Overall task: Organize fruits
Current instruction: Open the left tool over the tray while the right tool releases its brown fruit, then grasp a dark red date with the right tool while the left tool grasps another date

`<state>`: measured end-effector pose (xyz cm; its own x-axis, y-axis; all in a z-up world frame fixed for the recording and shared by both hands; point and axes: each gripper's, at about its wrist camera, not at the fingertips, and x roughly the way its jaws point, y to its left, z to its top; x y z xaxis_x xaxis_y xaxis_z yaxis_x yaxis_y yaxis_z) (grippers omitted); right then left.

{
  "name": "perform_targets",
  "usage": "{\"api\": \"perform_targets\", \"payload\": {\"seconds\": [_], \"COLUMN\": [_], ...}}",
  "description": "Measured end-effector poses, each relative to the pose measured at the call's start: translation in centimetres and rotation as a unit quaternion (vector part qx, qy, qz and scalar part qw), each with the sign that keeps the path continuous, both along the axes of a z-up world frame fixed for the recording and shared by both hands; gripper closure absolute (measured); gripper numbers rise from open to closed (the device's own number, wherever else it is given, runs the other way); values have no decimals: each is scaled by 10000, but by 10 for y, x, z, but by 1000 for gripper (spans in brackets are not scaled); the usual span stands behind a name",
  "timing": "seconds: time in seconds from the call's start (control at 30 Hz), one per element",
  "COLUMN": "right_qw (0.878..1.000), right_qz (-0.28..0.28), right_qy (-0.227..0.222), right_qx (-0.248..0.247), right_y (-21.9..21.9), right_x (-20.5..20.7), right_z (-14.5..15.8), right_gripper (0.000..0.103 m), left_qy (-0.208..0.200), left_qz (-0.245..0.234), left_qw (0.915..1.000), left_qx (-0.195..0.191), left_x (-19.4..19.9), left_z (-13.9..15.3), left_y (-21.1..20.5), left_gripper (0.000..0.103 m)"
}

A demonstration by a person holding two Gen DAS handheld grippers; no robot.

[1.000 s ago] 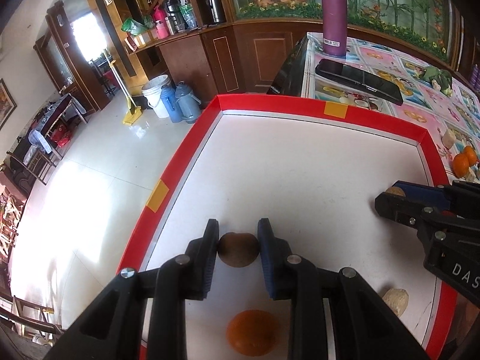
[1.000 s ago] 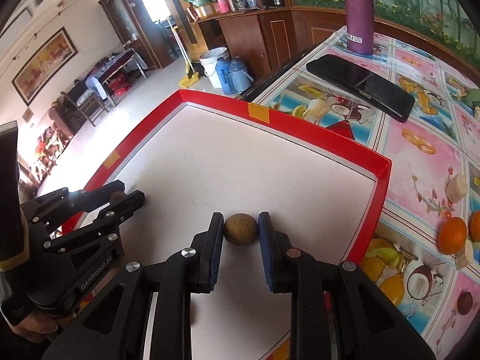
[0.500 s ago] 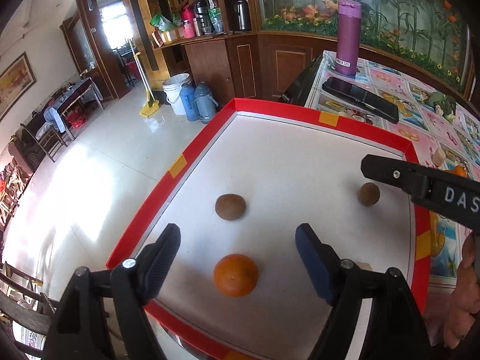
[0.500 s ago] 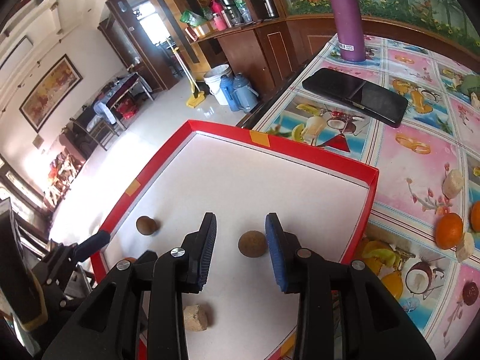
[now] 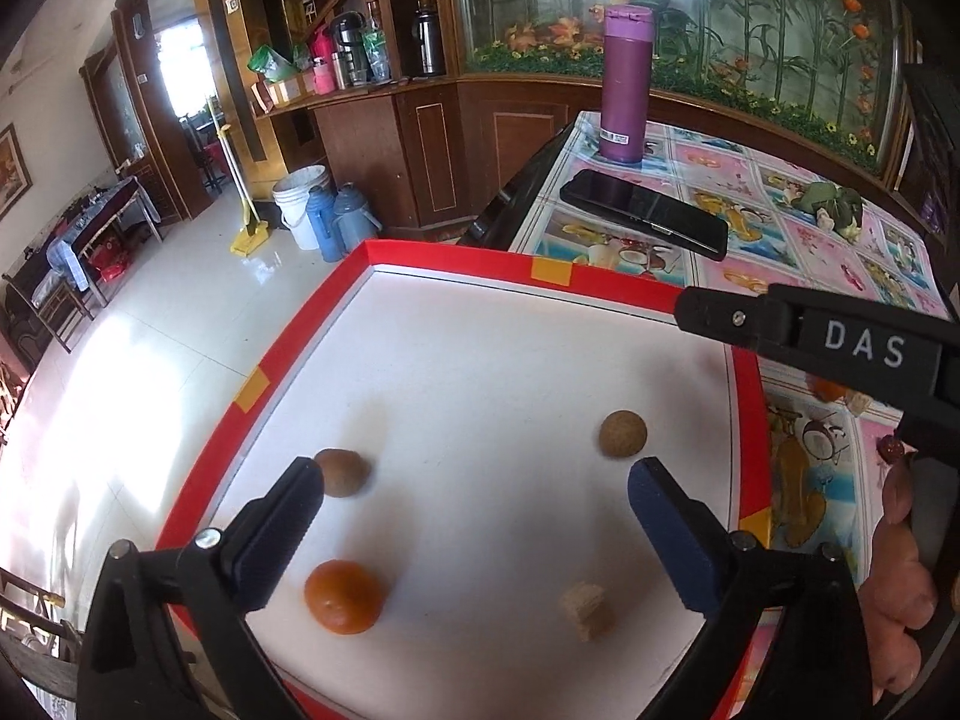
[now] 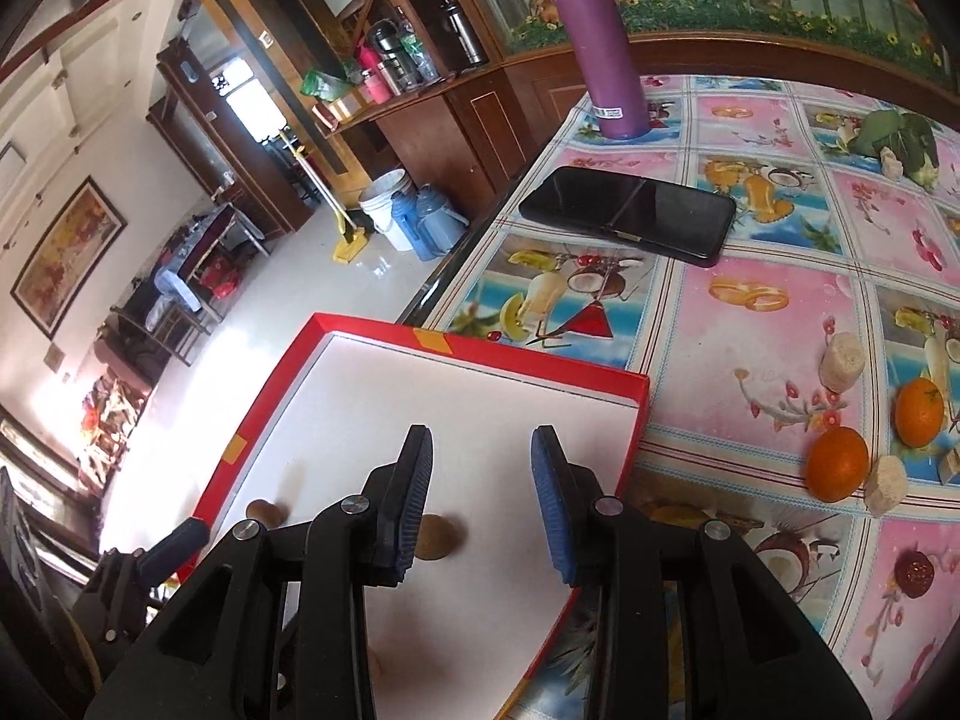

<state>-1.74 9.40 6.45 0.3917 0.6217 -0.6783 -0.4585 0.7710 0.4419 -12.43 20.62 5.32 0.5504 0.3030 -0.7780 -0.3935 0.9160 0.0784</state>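
Observation:
A white tray with a red rim holds two brown round fruits, an orange and a beige chunk. My left gripper hangs above the tray's near part, its jaws opening wide with nothing between them. In the right wrist view, my right gripper stands open above the tray, with nothing between the pads. One brown fruit lies below it, half hidden by its left finger. The other brown fruit lies near the left rim.
On the flowered tablecloth right of the tray lie two oranges, beige chunks, a dark red fruit, a black phone, a purple bottle and green leaves. The tray's left side overhangs the floor.
Both grippers let go of their brown fruits, opened and drew back upward. The fruits stay on the tray. The right gripper has also rolled.

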Motion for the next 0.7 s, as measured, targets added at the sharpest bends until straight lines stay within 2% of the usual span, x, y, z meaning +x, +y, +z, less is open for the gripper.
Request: {"api": "perform_targets", "payload": {"seconds": [0.1, 0.2, 0.53, 0.7], "right_qw": [9993, 9977, 9949, 9950], "right_qz": [-288, -539, -884, -916], "right_qy": [120, 185, 68, -27], "right_qx": [205, 369, 491, 409], "right_y": [-15, -27, -44, -55], "right_x": [8, 14, 17, 16], "right_z": [2, 4, 12, 11], "right_gripper": [70, 69, 69, 69], "left_qy": [50, 3, -267, -380], "left_qz": [44, 55, -165, -499], "left_qw": [9996, 9994, 9995, 9980], "left_qx": [-280, -327, -102, 0], "left_x": [7, 12, 10, 2], "left_z": [-2, 0, 15, 23], "left_y": [-1, -7, -27, -48], "left_gripper": [0, 0, 0, 0]}}
